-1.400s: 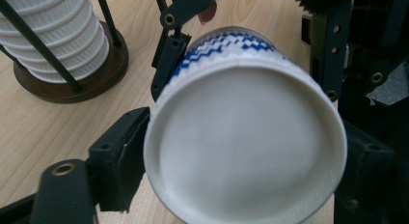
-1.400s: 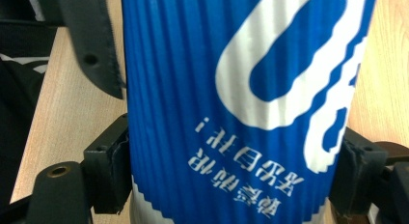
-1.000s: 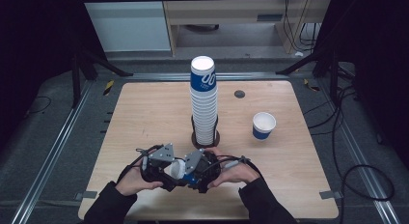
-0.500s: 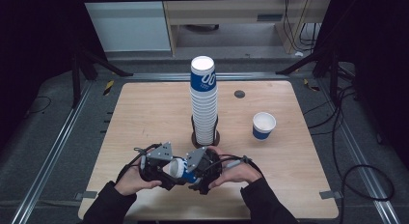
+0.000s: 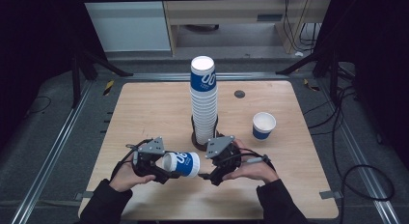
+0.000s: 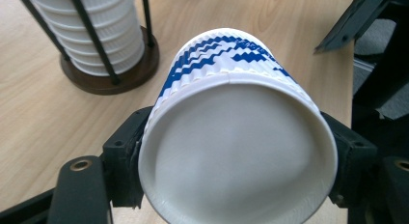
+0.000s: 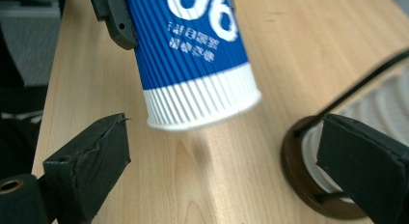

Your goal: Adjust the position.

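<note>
Left hand-held gripper (image 5: 161, 167) low over the near part of the bench (image 5: 144, 108), left of centre. Its jaws are clamped on a blue-and-white paper cup (image 5: 182, 164); in the left gripper view the pads press the cup's ribbed wall from both sides, close behind the rim. Cup (image 6: 236, 137) lies on its side in the grip, held clear of the wood, open mouth toward the left hand, base toward the right hand.

Right hand-held gripper (image 5: 208, 175) just beside the cup's base, not touching. Its jaws have just been opening and now stand wide, with nothing between the pads. In the right gripper view the cup's white base end (image 7: 202, 98) hangs ahead of the 2 spread pads (image 7: 91, 159), apart from both.

Tall stack of the same cups (image 5: 203, 101) stands upright at mid-bench in a dark wire holder with a round brown base (image 6: 113, 74), just behind the 2 grippers.

1 more cup (image 5: 264, 125) stands upright, mouth up, alone to the right of the stack, well apart from both hands.

Small dark disc (image 5: 239, 94) on the far right part of the bench.
</note>
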`<state>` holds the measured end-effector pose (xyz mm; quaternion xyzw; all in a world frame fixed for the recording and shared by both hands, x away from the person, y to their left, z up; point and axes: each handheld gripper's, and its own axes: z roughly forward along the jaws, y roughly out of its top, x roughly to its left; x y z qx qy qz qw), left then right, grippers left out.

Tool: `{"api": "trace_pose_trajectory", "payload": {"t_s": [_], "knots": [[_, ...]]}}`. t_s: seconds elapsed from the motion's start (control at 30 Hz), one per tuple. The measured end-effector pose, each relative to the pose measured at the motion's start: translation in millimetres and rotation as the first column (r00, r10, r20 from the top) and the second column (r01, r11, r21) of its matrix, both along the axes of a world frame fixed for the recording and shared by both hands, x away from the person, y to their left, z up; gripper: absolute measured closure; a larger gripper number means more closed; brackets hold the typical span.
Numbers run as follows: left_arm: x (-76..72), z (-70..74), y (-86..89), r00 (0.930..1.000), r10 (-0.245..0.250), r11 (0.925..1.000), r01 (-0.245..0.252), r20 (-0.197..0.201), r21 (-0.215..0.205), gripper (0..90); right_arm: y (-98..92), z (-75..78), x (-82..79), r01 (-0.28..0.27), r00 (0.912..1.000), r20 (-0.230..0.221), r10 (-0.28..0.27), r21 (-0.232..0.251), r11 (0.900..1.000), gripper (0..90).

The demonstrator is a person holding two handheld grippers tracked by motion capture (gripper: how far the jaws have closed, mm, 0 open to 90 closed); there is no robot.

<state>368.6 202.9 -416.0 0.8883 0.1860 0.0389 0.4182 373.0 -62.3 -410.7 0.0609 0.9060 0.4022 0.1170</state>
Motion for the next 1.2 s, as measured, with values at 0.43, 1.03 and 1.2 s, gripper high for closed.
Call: {"api": "trace_pose_trajectory", "payload": {"t_s": [0.43, 1.03, 1.2], "knots": [[2.9, 4.8, 8.8, 0.9985, 0.047, 0.9927, -0.043, 0.028, -0.113, 25.0, -34.2, 0.6, -0.1, 0.118, 0.9929, -0.034, -0.114, 0.172, 0.978, 4.8], [2.4, 10.3, 5.5, 0.9993, 0.009, 0.9728, 0.000, 0.037, -0.232, 24.9, -44.3, -3.9, -2.0, 0.125, 0.9905, -0.090, -0.103, 0.279, 0.952, 4.6], [1.7, 11.7, 5.2, 0.9991, -0.009, 0.9654, 0.020, 0.043, -0.260, 24.9, -42.1, -5.8, -1.9, 0.109, 0.9913, -0.104, -0.082, 0.299, 0.948, 4.5]]}}
